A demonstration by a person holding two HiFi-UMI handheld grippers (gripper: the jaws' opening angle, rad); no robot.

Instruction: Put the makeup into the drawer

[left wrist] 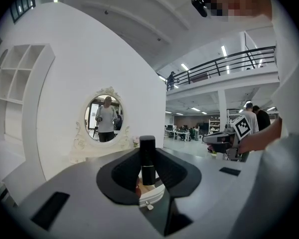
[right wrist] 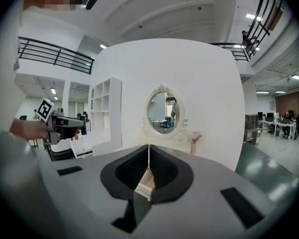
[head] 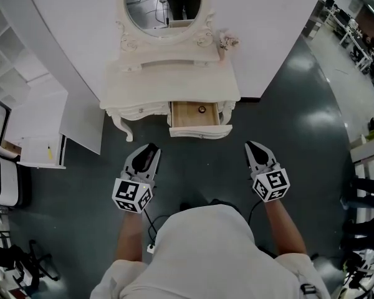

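White wall (head: pixel 81 30), dark glossy floor (head: pixel 287 117)

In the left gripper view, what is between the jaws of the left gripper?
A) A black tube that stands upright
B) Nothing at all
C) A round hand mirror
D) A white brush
A: the left gripper has its jaws closed on a black tube, which stands upright between them.
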